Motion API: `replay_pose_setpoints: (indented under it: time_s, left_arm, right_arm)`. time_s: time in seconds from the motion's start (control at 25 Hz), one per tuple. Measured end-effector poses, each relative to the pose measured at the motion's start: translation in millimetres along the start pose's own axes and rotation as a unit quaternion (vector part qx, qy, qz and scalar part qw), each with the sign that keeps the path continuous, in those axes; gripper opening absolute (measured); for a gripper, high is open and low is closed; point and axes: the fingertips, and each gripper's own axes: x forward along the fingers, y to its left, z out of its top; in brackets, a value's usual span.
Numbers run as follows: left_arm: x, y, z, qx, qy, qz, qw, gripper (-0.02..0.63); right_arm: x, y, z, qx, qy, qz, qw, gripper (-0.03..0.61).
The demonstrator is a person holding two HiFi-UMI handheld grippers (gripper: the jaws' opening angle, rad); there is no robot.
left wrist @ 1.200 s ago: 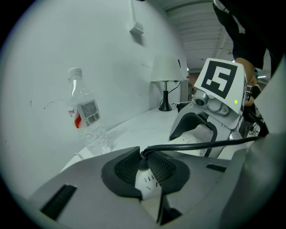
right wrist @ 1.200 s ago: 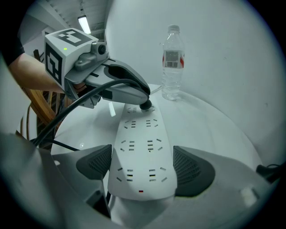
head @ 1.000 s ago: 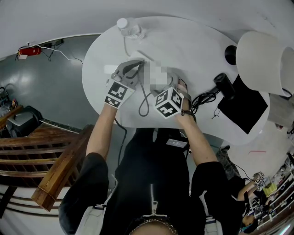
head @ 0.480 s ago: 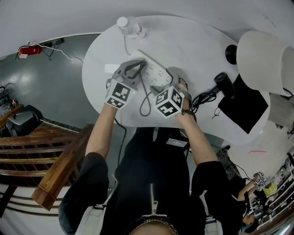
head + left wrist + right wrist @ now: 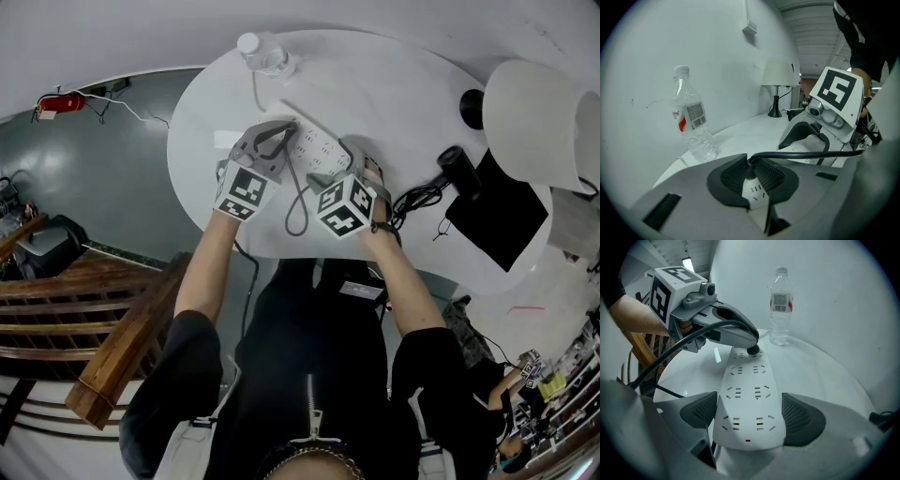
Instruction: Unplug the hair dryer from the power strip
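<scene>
Two claws: both at the white power strip (image 5: 747,399) on the worktop (image 5: 394,103).
Left claw (image 5: 752,175): closing on the black plug (image 5: 753,350), far end.
Right claw (image 5: 752,417): clamping the strip's near end.
Hair dryer (image 5: 457,173): lying on the worktop, well right.

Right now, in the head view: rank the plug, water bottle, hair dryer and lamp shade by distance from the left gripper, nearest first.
1. plug: clamped between the left gripper's pads.
2. water bottle: just beyond, toward the top of the view.
3. hair dryer: well off to the right.
4. lamp shade: right edge, past the hair dryer.
</scene>
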Motion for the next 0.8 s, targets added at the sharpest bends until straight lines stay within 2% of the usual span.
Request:
replay_pose_setpoints:
  time_s: [0.8]
  left_arm:
    - [0.5,-0.4,3.2,-0.009,-0.014,-0.006,0.9998,0.051]
  right_arm:
    - [0.5,0.5,0.3,0.002,0.002,-0.002,1.0,0.42]
